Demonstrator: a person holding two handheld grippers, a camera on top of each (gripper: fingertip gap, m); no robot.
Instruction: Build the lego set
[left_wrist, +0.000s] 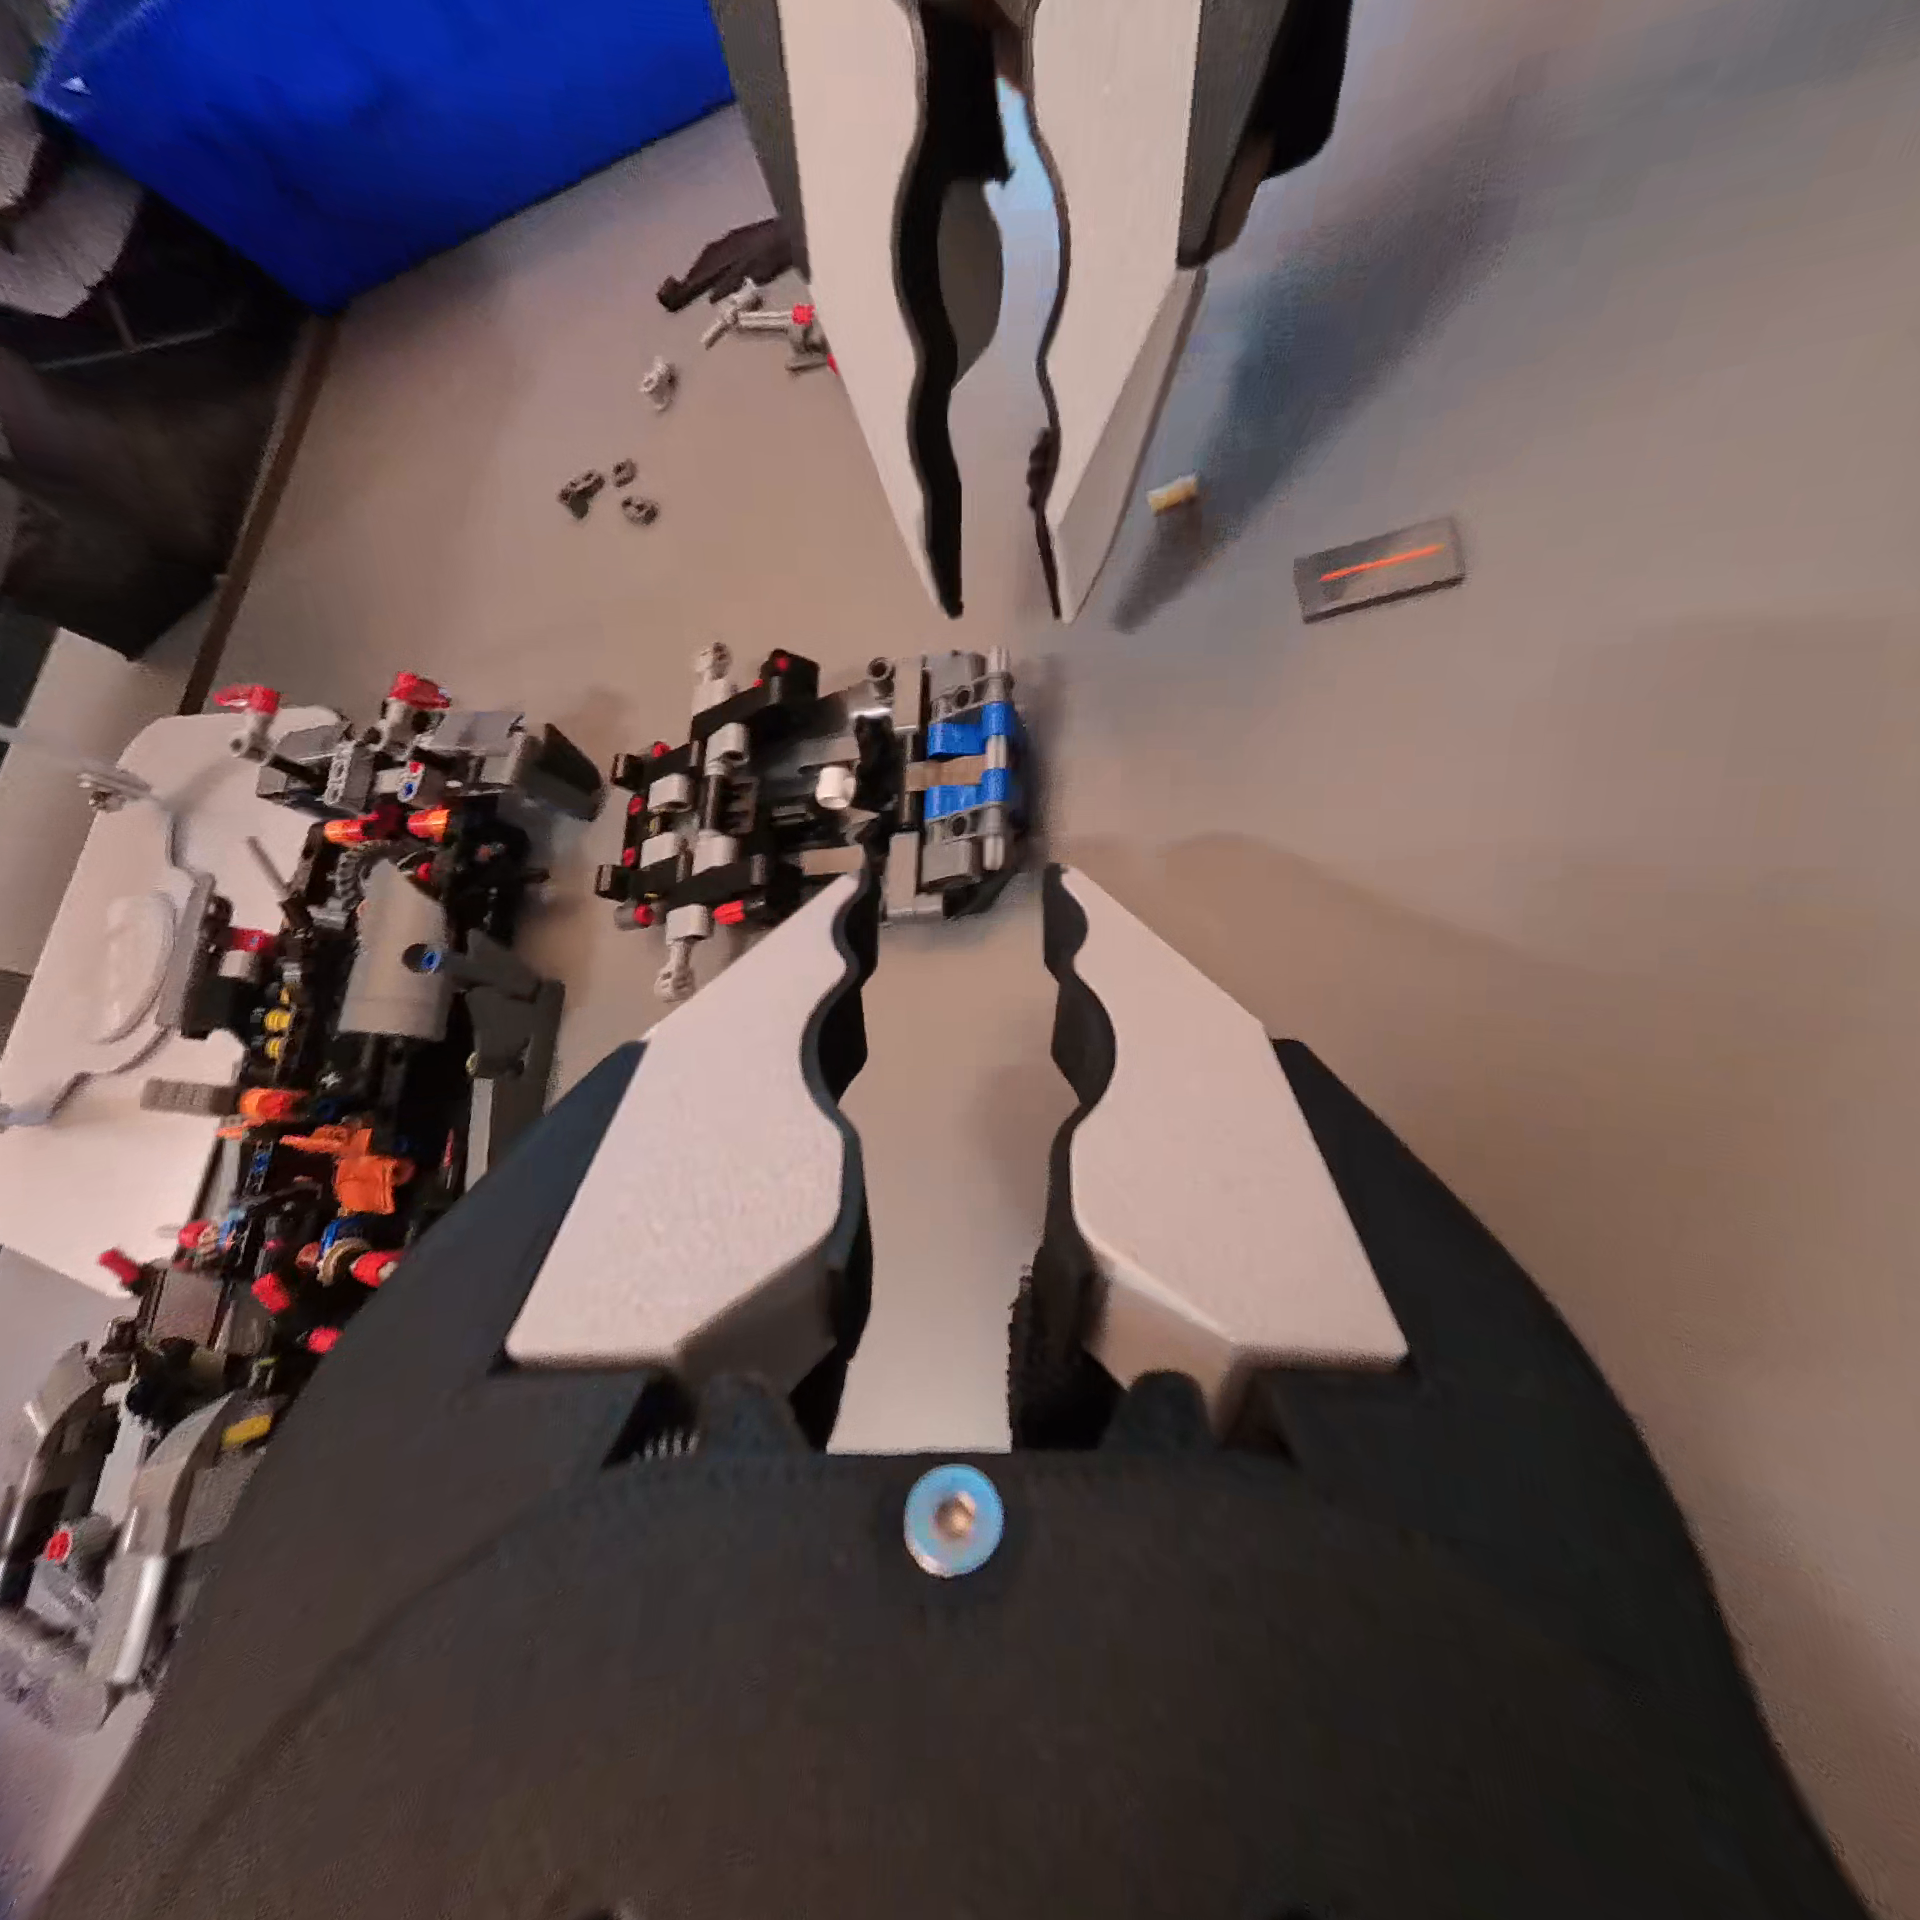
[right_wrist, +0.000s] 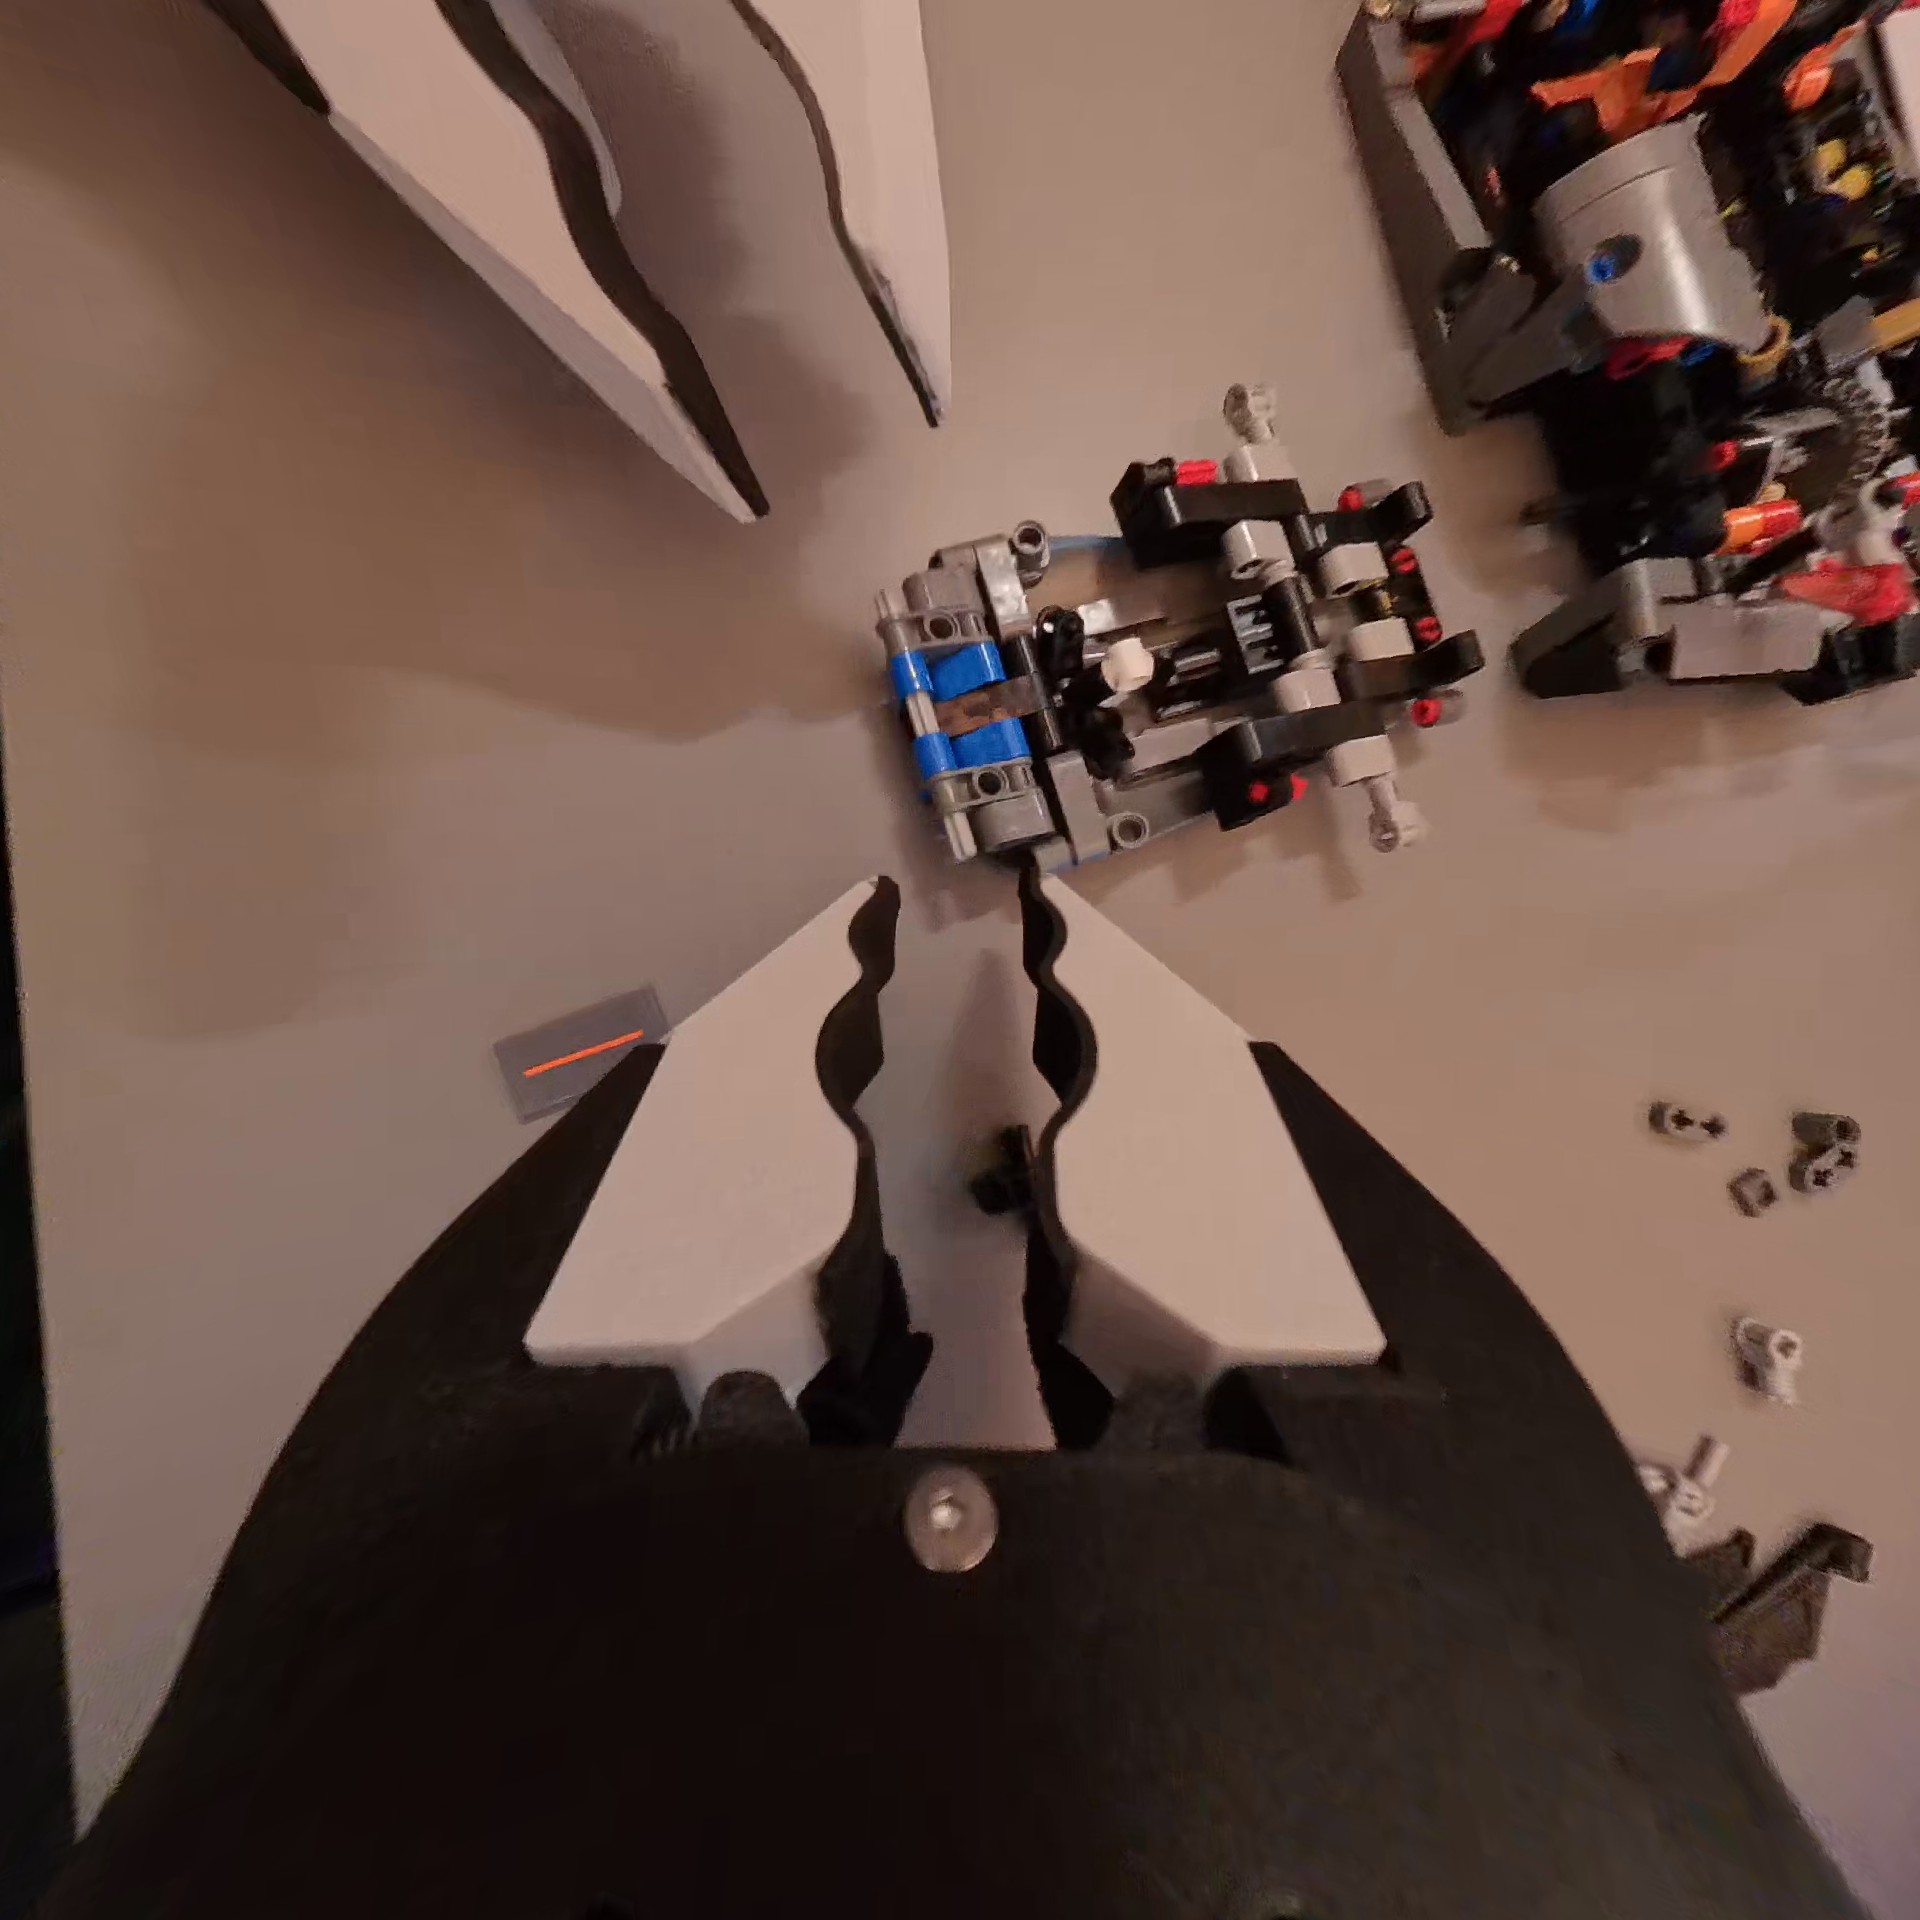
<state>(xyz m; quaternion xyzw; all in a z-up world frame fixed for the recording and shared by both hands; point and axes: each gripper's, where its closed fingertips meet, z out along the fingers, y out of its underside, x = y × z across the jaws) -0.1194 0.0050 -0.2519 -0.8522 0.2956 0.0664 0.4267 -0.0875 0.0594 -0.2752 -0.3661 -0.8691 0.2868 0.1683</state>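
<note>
Left wrist view: both grippers (left_wrist: 951, 883) (left_wrist: 1003, 613) agape over subassembly (left_wrist: 821, 790).

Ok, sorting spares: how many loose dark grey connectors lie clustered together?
3, in the right wrist view: leftmost connector, larger connector, lowest connector. More may be hidden.

The left gripper (left_wrist: 951, 878) and right gripper (right_wrist: 956, 883) face each other tip to tip, both parted and empty.
</note>
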